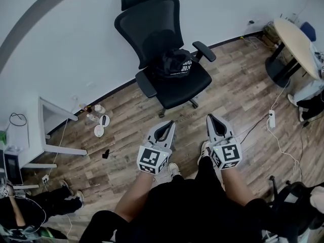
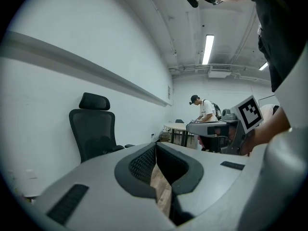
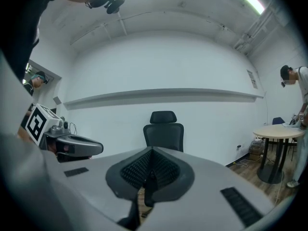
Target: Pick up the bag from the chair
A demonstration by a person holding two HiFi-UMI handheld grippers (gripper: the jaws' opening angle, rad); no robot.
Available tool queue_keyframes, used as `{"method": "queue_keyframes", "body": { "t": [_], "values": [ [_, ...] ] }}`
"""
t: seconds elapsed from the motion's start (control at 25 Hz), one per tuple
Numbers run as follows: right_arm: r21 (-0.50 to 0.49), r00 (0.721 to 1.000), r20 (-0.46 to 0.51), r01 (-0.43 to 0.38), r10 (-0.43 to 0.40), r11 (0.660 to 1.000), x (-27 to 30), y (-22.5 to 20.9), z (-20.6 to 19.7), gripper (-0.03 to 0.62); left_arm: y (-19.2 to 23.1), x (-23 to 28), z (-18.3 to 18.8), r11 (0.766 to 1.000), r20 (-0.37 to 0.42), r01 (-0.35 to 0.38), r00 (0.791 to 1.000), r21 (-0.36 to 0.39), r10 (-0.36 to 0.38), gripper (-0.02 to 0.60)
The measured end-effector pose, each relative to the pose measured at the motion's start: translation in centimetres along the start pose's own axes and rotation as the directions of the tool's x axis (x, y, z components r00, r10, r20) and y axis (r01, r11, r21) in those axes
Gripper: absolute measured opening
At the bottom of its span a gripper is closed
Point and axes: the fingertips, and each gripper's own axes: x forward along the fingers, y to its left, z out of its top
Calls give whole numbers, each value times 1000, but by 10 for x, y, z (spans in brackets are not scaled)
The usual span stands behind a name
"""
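A black office chair with a headrest stands on a wooden floor, close to a white wall. A black bag with white print sits on the chair's seat, at the back edge, against the backrest.

Seen from above, the person holds two grey grippers side by side over the floor, both aimed toward the chair and well apart from it. The left gripper and the right gripper each carry a cube with square markers at the rear. In the left gripper view, the dark ribbed fingers meet at their tips with nothing between them, and the chair appears to the left. In the right gripper view, the fingers are likewise pressed together and empty, with the chair straight ahead above them.

A round counter stands at the floor's far right corner, where another person stands.
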Motion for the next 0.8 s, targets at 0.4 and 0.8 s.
{"method": "queue_keyframes", "body": {
  "t": [0.4, 0.8],
  "values": [
    [1, 993, -8, -118, 118, 993, 56, -52, 7, 20, 11, 72, 8, 997, -38, -83, 996, -3, 82, 21],
    [29, 958, -30, -285, 286, 958, 96, -91, -5, 20, 19, 126, 11, 976, -75, -219, 973, -7, 218, 21]
  ]
}}
